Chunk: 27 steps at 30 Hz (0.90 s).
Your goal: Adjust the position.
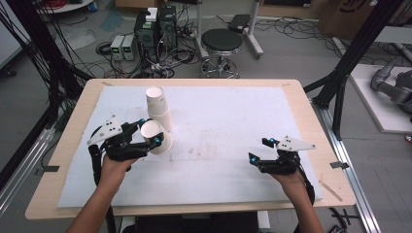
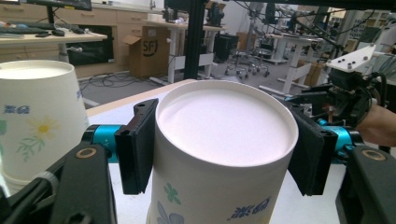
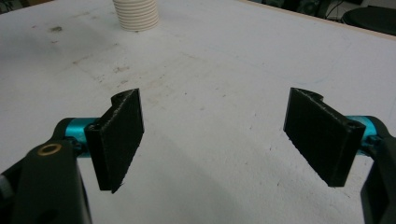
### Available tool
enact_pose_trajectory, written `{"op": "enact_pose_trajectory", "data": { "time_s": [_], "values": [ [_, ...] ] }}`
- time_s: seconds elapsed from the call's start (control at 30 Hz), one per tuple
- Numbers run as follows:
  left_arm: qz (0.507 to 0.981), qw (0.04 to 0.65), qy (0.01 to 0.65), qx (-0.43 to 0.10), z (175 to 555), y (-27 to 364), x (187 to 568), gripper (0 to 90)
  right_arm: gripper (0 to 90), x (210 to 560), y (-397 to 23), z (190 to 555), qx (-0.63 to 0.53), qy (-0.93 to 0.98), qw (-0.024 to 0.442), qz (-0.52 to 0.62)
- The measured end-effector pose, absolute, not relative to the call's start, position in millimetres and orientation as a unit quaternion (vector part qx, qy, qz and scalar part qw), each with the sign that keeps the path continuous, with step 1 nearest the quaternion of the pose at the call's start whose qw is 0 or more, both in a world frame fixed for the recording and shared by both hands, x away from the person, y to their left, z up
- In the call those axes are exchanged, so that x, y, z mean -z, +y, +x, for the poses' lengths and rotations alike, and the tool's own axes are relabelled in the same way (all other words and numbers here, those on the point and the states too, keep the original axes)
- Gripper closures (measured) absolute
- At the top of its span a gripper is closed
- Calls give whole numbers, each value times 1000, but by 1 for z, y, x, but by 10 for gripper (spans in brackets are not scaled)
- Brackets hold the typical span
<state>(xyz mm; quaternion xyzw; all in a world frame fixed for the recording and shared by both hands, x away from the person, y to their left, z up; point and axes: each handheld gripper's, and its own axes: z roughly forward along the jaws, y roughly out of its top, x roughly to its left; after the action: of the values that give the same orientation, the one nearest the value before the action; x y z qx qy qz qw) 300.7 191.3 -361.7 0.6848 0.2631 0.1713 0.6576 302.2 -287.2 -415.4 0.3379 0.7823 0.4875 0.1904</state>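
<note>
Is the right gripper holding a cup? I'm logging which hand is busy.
No: in its own view the right gripper has its jaws spread wide over the bare white table cover, with nothing between them.

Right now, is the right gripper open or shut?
Open. The right gripper has its fingers spread wide apart with nothing but bare white table cover between them; it rests low near the table's right front.

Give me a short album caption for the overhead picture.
Left gripper clasps an upturned paper cup beside a stack of cups; right gripper waits open over the white mat.
</note>
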Motion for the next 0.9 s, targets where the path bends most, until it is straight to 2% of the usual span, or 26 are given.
{"op": "enact_pose_trajectory", "data": {
  "time_s": [0.47, 0.9],
  "values": [
    [698, 660, 242, -137, 308, 173, 370, 340, 207, 414, -279, 302, -501, 792, 161, 310],
    [722, 650, 210, -110, 308, 145, 375, 341, 207, 406, -245, 312, -523, 817, 83, 226]
  ]
}}
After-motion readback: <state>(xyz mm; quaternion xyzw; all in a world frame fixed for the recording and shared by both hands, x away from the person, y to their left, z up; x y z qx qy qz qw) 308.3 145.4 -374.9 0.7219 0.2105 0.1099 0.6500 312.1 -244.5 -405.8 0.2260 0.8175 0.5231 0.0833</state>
